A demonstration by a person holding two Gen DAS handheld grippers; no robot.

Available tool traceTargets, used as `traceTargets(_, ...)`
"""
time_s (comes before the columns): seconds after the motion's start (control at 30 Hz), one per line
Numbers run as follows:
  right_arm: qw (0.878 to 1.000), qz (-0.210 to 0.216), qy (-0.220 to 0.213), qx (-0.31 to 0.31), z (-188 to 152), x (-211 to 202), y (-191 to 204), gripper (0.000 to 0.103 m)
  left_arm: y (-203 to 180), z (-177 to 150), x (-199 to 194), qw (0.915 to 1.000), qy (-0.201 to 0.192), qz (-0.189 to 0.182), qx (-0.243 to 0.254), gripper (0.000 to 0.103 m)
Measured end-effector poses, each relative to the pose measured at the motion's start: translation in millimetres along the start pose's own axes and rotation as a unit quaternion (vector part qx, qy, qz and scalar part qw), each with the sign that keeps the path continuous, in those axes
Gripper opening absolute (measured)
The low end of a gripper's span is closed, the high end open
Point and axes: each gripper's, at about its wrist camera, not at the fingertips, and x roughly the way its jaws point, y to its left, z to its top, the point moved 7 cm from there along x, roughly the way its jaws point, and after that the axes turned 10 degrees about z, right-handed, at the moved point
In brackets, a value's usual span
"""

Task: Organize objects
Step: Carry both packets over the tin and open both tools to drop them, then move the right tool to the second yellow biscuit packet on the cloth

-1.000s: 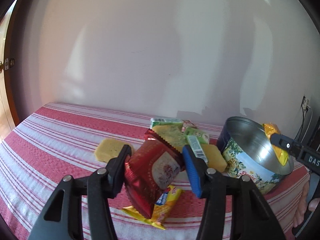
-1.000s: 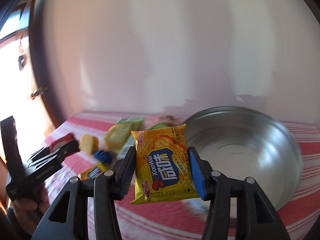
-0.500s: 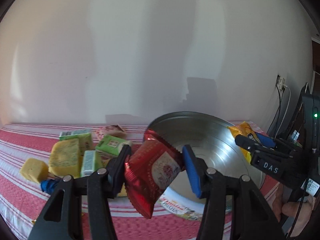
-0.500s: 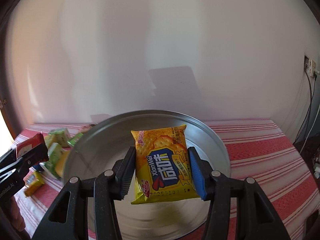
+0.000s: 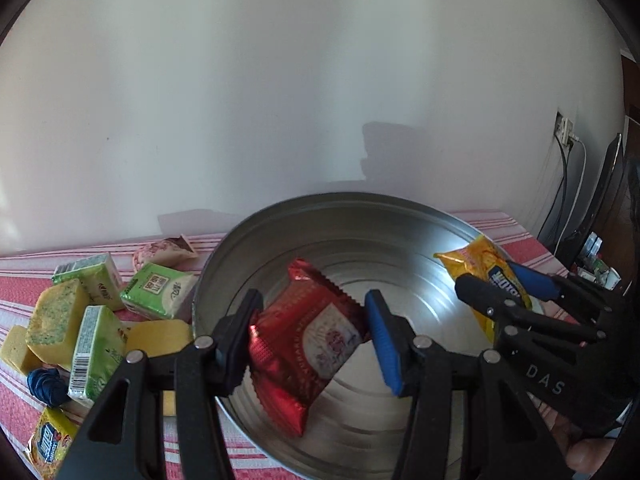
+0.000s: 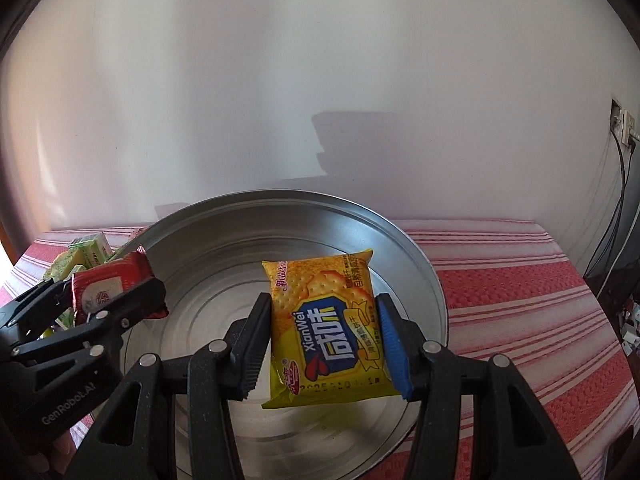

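My left gripper (image 5: 312, 340) is shut on a red snack packet (image 5: 308, 336) and holds it over the open round metal tin (image 5: 352, 208). My right gripper (image 6: 324, 344) is shut on a yellow cracker packet (image 6: 326, 332), also over the tin (image 6: 224, 248). The right gripper with its yellow packet (image 5: 486, 276) shows at the right in the left wrist view. The left gripper with the red packet (image 6: 108, 288) shows at the left in the right wrist view. The tin's bottom is bare.
A pile of green, yellow and pink snack packets (image 5: 96, 308) lies left of the tin on the red-and-white striped cloth (image 6: 520, 288). A white wall stands close behind. Cables and a socket (image 5: 566, 128) are at the far right.
Both grippers have swung from the snack pile to over the tin, each still holding its packet. The tin now fills the lower middle of both views.
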Motion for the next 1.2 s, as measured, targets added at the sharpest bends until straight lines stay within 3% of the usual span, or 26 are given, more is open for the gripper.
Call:
traceTargets(0.13,1.000,0.001,0.005,0.011,-3,2,-1,0.056,0,-4,4,0.9999,0.012,0.006,0.003,0.056)
traceTargets(0.17,1.000,0.004,0.005,0.014,-3,2,-1,0.058,0,-5,4,0.9999,0.014,0.008,0.000,0.063)
traceTargets(0.23,1.000,0.007,0.000,0.019,-2,-1,0,0.076,3,-3,1,0.9998,0.007,0.019,-0.003,0.076)
traceTargets(0.27,1.000,0.003,-0.008,0.019,-1,-4,0,0.077,5,-2,0,0.9998,0.003,0.019,-0.004,0.089)
traceTargets(0.33,0.999,-0.007,-0.027,0.017,4,-11,-3,0.078,8,1,-11,0.9996,-0.017,0.019,-0.009,0.101)
traceTargets(0.47,0.996,-0.017,-0.079,0.048,11,-30,-17,0.081,18,12,-36,0.9964,-0.068,0.050,-0.008,0.103)
traceTargets(0.57,0.991,-0.024,-0.107,0.076,14,-42,-30,0.086,37,13,-47,0.9925,-0.085,0.084,-0.025,0.103)
traceTargets(0.77,0.987,0.000,-0.124,0.106,14,-50,-33,0.086,73,-4,-55,0.9857,-0.076,0.148,-0.030,0.103)
traceTargets(1.2,0.990,-0.004,-0.128,0.064,6,-40,-7,0.086,93,-34,-58,0.9840,-0.052,0.169,-0.020,0.103)
